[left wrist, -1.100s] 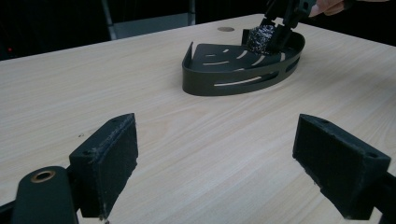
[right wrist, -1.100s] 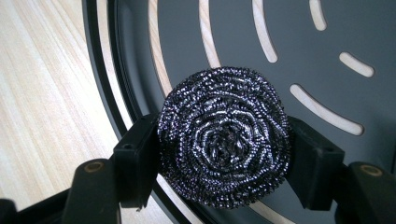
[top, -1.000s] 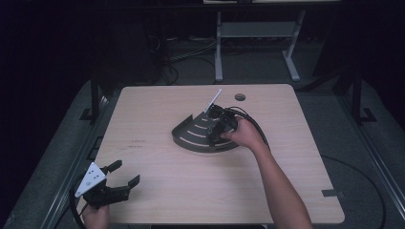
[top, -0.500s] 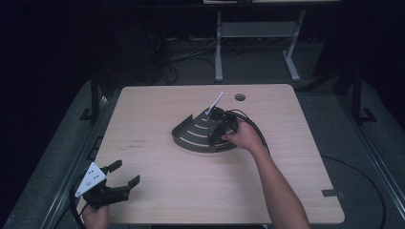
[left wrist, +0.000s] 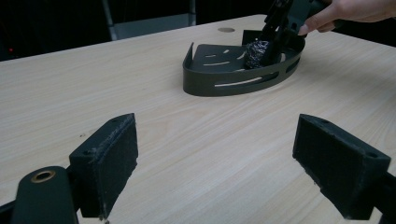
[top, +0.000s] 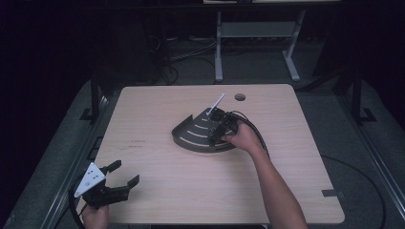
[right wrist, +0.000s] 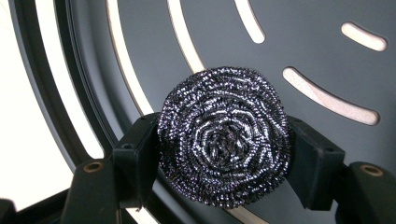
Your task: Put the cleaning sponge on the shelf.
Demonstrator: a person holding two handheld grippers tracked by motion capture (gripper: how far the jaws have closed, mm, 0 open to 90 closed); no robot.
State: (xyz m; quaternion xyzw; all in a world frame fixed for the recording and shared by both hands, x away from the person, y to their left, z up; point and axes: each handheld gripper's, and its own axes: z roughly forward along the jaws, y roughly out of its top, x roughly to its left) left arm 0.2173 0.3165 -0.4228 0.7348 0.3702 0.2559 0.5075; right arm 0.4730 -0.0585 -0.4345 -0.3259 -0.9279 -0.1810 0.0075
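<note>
Right gripper [right wrist: 223, 149] is clamped on one steel scourer [right wrist: 223, 140], held just above the floor of the single dark slotted tray [top: 191, 136]. Left gripper [top: 119, 174] sits well apart near the table [top: 157, 191] edge, jaws spread wide, nothing between them.

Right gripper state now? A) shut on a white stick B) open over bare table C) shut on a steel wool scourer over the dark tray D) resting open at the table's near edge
C: the right gripper squeezes the scourer from both sides, above the slotted tray.
</note>
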